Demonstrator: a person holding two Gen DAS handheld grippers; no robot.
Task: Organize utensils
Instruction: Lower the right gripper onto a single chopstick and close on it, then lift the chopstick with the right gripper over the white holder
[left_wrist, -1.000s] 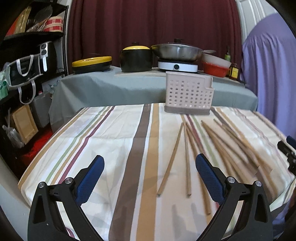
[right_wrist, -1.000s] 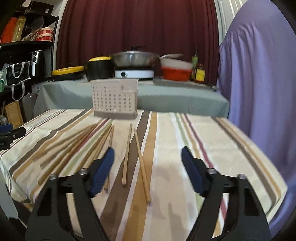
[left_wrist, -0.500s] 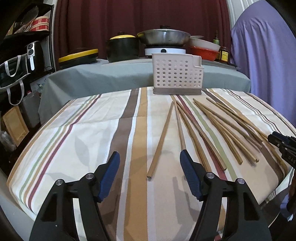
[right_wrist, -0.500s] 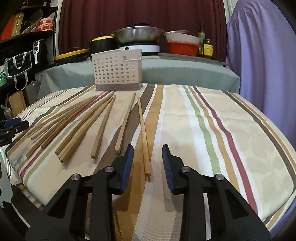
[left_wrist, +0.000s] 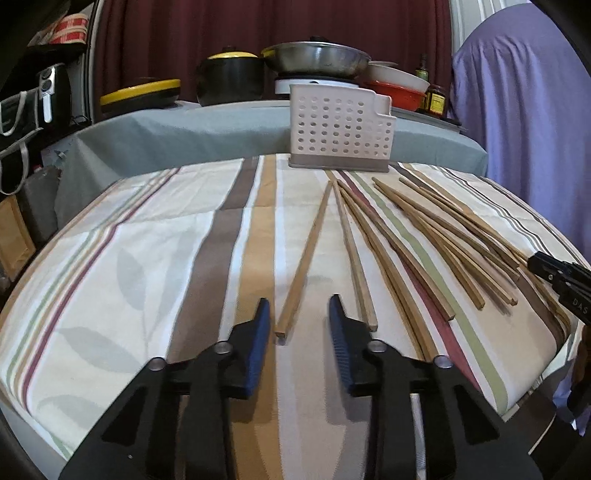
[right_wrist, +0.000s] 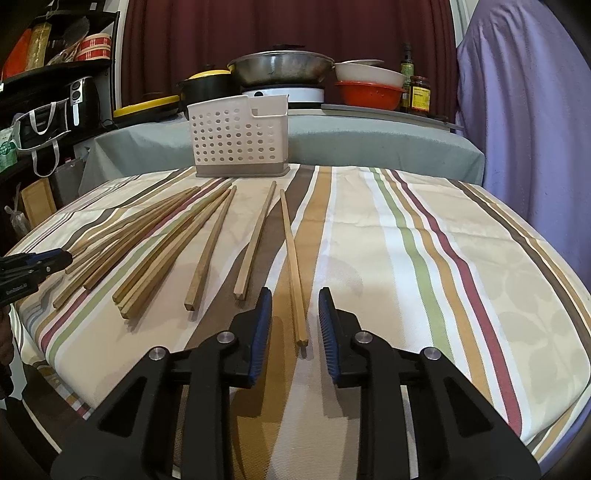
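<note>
Several wooden chopsticks lie fanned on the striped tablecloth (left_wrist: 147, 258). A white perforated utensil holder (left_wrist: 340, 129) stands at the table's far edge; it also shows in the right wrist view (right_wrist: 240, 136). My left gripper (left_wrist: 298, 308) is open and low, its jaws either side of the near end of the leftmost chopstick (left_wrist: 306, 254). My right gripper (right_wrist: 295, 299) is open, its jaws straddling the near end of the rightmost chopstick (right_wrist: 293, 266). Neither chopstick is held. Each gripper's tip shows at the edge of the other's view.
Behind the table a grey-covered counter (right_wrist: 369, 140) carries a black pot, a steel pan on a hotplate, bowls and jars. A dark shelf (right_wrist: 44, 92) stands at the left. A purple cloth (right_wrist: 524, 110) hangs at the right.
Both grippers have come down and forward toward the chopstick ends. The left jaws have narrowed from wide open; the right jaws narrowed earlier and now stand slightly wider around the chopstick.
</note>
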